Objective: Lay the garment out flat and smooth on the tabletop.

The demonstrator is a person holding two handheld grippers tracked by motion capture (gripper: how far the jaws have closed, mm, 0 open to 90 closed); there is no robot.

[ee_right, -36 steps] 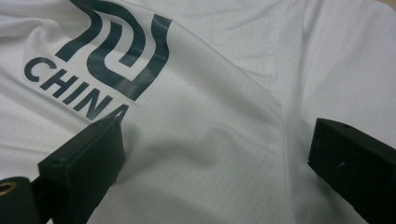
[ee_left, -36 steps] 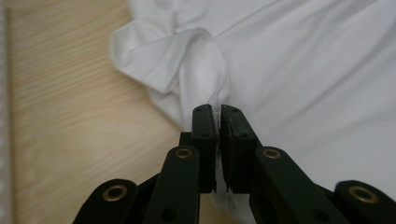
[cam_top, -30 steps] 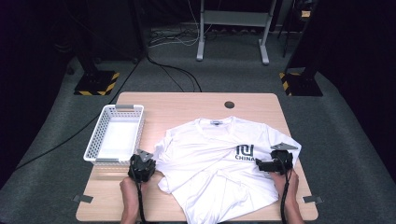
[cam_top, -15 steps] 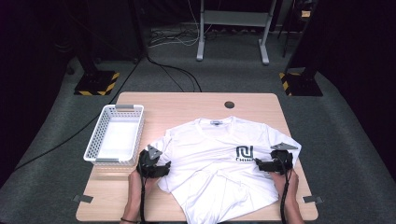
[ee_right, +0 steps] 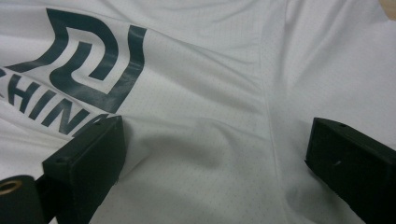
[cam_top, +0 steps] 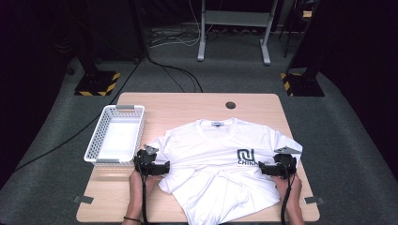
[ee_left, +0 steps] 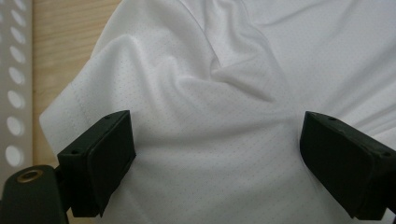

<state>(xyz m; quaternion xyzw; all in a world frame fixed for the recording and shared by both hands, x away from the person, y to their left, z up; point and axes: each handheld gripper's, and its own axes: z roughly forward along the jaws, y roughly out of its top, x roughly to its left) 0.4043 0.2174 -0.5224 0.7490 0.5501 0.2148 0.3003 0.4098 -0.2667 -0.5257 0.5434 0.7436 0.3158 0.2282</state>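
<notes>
**benchrat:** So where are you at with the shirt?

**me:** Barely started, I'd say. The white T-shirt [cam_top: 220, 164] lies face up across the middle of the table [cam_top: 187, 105], collar away from me, logo [cam_top: 245, 157] showing, lower hem rumpled and skewed toward my edge. No fold made yet as far as I can see. My left gripper [cam_top: 151, 165] sits at the left sleeve [ee_left: 140, 93], jaws spread wide with cloth between them, not pinching. Right gripper [cam_top: 277, 166] is over the right side just past the print, jaws spread too, nothing held.

**benchrat:** Room to work?

**me:** Decent on the far side, bare wood beyond the collar. The white basket [cam_top: 116, 136] sits just beside the left sleeve, so I'd watch that when swinging the sleeve in. The right sleeve reaches close to the table's right edge, and the hem is near the front edge, so that part could slip off.
</notes>
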